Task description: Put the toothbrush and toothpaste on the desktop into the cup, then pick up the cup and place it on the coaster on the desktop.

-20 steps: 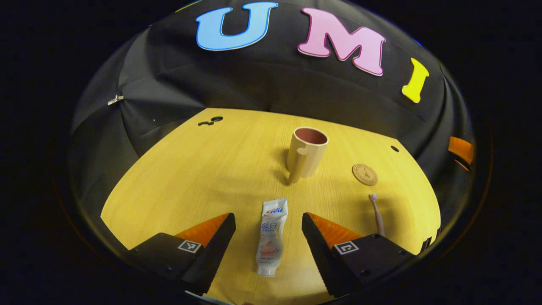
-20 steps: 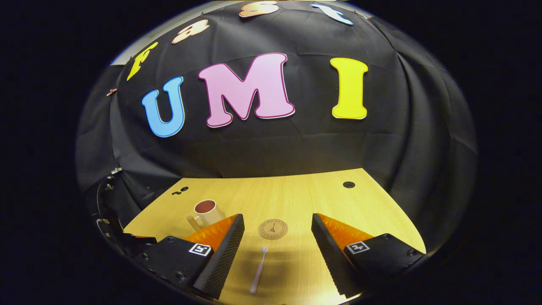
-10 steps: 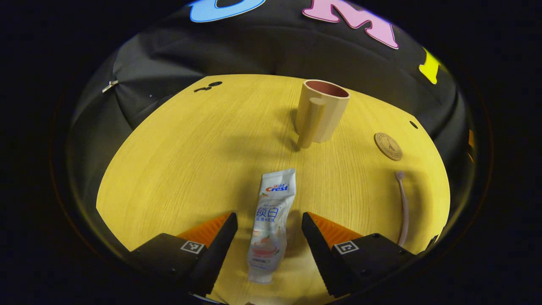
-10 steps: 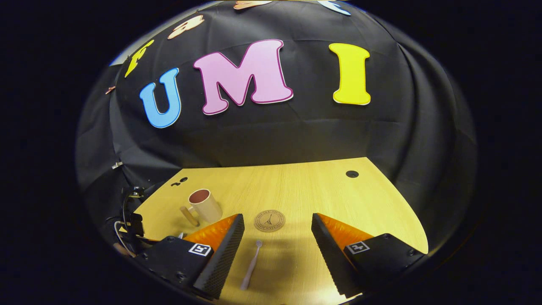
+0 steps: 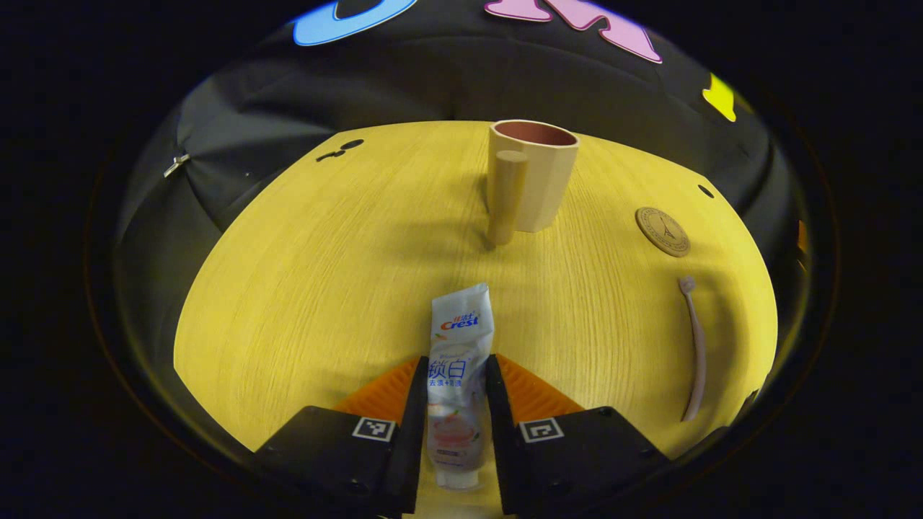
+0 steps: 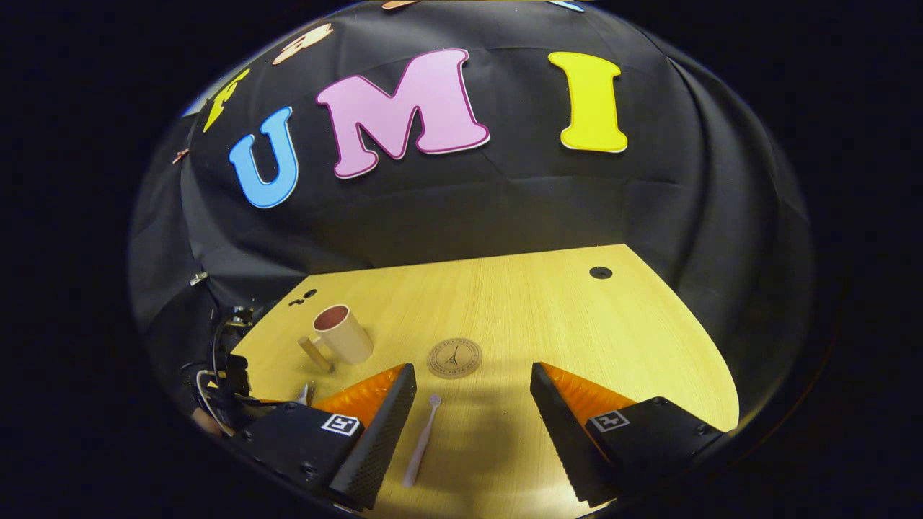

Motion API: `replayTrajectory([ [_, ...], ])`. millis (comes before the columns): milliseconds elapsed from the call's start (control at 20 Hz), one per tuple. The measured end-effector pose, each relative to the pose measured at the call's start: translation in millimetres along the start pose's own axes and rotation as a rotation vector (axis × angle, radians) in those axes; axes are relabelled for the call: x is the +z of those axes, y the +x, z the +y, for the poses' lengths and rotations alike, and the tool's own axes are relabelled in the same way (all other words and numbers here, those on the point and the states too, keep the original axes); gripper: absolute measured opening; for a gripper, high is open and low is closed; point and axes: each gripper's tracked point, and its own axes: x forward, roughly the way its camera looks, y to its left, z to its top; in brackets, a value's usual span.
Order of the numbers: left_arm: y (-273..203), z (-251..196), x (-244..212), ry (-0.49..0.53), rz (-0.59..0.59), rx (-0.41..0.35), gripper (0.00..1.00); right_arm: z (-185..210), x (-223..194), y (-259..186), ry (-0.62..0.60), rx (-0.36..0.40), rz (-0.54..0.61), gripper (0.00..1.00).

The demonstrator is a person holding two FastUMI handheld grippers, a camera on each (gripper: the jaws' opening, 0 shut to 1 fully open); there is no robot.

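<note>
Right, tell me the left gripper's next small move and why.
Probably lift straight up. The left gripper has both fingers pressed against the toothpaste, which lies flat on the desktop. The cup stands upright and open ahead, so the tube needs raising before it can be carried over the rim.

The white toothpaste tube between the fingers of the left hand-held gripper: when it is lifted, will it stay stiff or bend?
The white soft-plastic toothpaste tube probably bends a little: its flat crimped end reaches past the left hand-held gripper, unsupported. It looks light, so sag should be small. Its glossy skin may slip; the fingers press its body, which likely dents.
</note>
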Motion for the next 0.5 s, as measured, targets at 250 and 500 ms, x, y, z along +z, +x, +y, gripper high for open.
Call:
replayTrajectory([
  [250,-3,-2,0,0.030,-0.011,0.005,0.46,8,-12,-7,-0.004,-0.012,0.041,0.98],
  [500,-4,-5,-1,0.005,-0.031,-0.027,0.29,22,-19,-10,-0.027,-0.025,0.054,0.98],
])
